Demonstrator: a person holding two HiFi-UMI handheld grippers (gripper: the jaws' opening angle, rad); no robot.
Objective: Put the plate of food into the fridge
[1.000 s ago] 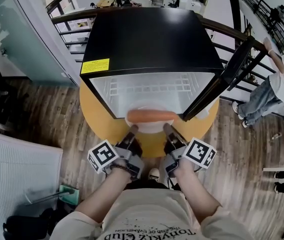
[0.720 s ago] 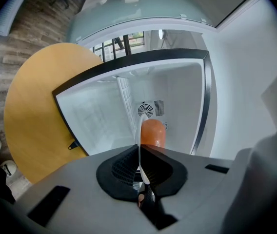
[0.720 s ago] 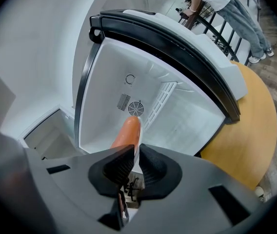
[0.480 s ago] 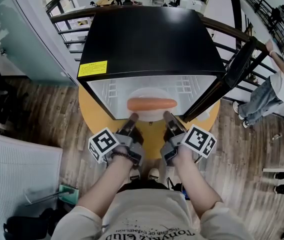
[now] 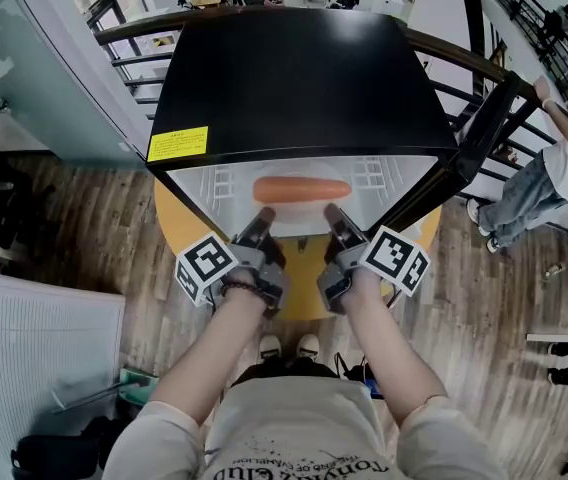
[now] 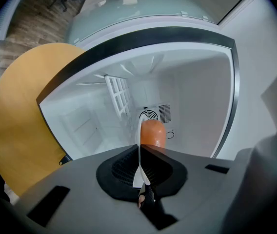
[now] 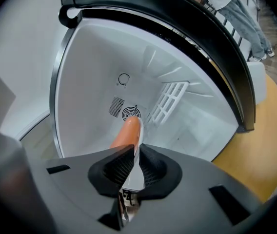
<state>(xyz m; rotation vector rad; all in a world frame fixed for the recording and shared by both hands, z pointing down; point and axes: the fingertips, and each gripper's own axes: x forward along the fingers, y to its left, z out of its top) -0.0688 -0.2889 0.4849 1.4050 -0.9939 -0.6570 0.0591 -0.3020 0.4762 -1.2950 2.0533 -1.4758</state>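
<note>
Left gripper [image 5: 262, 218] and right gripper [image 5: 333, 215] each pinch the plate [image 5: 301, 217] rim, sausage [image 5: 301, 190] aboard, inside the open fridge [image 5: 294, 78].

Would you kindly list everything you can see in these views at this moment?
fridge: one, black outside and white inside, standing on the table with its door open
sticker: one, yellow, on the front left corner of the fridge top
table: one, round, yellow, under the fridge
plate: one, white, at the fridge's open front
sausage: one, orange-red, lying on the plate
railing: one, dark, behind the fridge
bystander: one, in a white top and jeans, far right
left gripper: one, grey, shut on the plate's edge
right gripper: one, grey, shut on the plate's edge
forearms: two, bare, behind the grippers
</note>
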